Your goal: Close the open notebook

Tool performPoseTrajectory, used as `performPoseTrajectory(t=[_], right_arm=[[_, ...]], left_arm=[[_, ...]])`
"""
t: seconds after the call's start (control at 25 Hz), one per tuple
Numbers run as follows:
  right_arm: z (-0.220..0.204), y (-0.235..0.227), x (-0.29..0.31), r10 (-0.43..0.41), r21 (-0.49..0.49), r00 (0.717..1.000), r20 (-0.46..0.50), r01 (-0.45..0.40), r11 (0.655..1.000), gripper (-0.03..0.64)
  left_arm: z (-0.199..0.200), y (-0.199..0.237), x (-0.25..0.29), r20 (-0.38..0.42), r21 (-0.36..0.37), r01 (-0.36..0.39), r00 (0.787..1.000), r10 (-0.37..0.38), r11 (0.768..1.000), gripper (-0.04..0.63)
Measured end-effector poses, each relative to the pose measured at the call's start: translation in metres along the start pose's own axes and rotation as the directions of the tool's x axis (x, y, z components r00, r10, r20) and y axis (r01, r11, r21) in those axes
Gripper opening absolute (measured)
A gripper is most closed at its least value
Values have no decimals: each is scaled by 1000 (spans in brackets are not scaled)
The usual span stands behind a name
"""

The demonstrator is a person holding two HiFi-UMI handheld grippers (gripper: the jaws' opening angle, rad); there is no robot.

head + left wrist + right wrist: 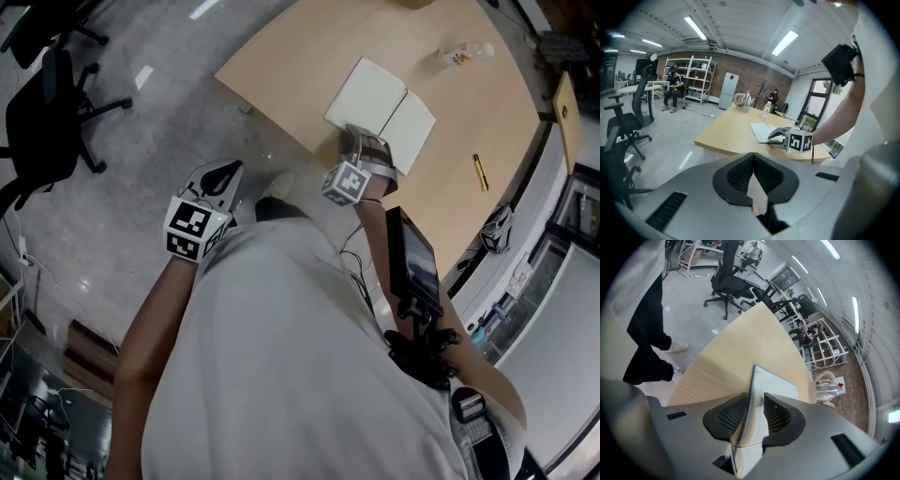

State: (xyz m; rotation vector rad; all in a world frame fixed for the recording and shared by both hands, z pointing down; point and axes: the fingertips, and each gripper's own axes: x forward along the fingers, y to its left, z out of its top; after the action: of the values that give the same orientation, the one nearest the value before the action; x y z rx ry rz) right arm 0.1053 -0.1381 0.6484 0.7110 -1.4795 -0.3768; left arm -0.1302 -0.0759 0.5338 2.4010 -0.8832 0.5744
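Head view: the open notebook [375, 98] lies flat on the counter [309, 47], with a pen [479, 172] well apart from it. The right hand-held gripper [361, 145] is at its near edge. The left hand-held gripper [222, 175] hangs off the counter, over the floor.

Left gripper view: the left hand-held gripper [753, 161] has its jaws pressed together, holding nothing.

Right gripper view: the right hand-held gripper [754, 404] is clamped narrow on a raised, upright sheaf of the notebook [778, 386].
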Motion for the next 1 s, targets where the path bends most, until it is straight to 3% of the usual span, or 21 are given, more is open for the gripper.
performPoseTrajectory(t=[0.28,0.52,0.72,1.0], right_arm=[[3,-2,5,-75,4,997,-16,75,997,84],[2,-2,9,-126,-4,991,-49,126,992,35],[36,0,11,-122,13,992,11,122,992,35],[-14,-15,-19,-162,140,987,-14,162,977,35]], left_arm=[[-1,-5,0,-20,24,16,1000,-16,1000,8],[0,-5,-4,-27,54,20,999,-18,998,8],[-8,9,-23,-34,53,-13,999,15,998,8],[11,-32,-1,-41,129,49,998,-44,990,8]])
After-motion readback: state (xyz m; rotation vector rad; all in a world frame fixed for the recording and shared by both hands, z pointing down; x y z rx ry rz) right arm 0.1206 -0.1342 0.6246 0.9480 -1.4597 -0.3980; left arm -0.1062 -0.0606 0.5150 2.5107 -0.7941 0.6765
